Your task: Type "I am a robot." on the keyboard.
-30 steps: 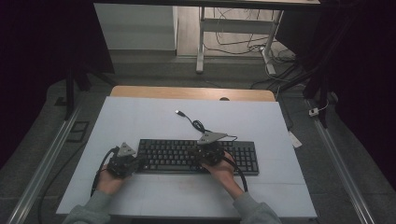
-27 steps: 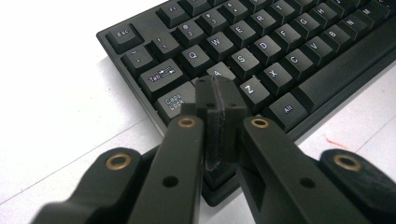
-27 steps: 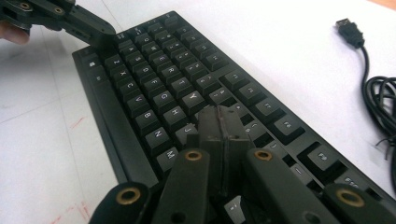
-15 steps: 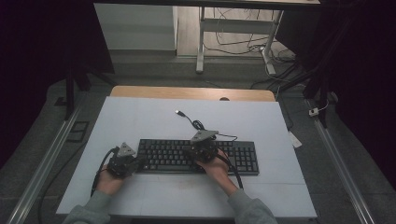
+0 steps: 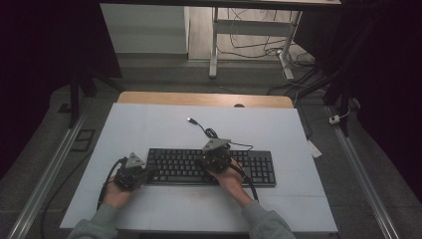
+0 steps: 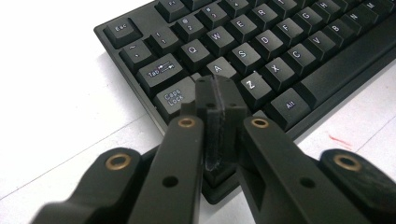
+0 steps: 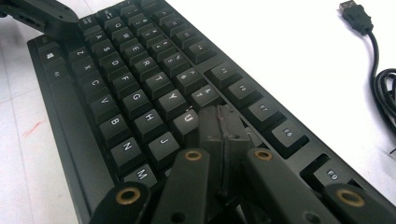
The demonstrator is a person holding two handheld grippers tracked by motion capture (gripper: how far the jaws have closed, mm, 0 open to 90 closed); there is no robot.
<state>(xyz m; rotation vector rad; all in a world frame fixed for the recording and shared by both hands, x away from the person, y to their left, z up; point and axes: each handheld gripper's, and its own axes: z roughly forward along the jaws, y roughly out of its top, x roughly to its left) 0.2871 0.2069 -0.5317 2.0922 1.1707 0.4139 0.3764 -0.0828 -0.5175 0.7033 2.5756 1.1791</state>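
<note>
I am typing on the black keyboard [image 5: 211, 167] with both claws, and each one has its jaws pressed together into a single blunt tip with nothing pinched between them. My left claw [image 6: 219, 95] hangs over the near left corner of the board, its tip just short of the A key [image 6: 218, 68], with Caps Lock [image 6: 175, 97] to one side of it and Z [image 6: 252, 84] to the other. My right claw [image 7: 220, 122] sits mid-board, its tip down beside the U key [image 7: 187, 118] and above J [image 7: 163, 141]. The keyboard lies flat on the white desk [image 5: 149, 124] straight under both tips, its unplugged USB plug [image 7: 355, 14] lying beyond my right claw. I judge the key-pressing is under way, but how much is left I cannot tell.
</note>
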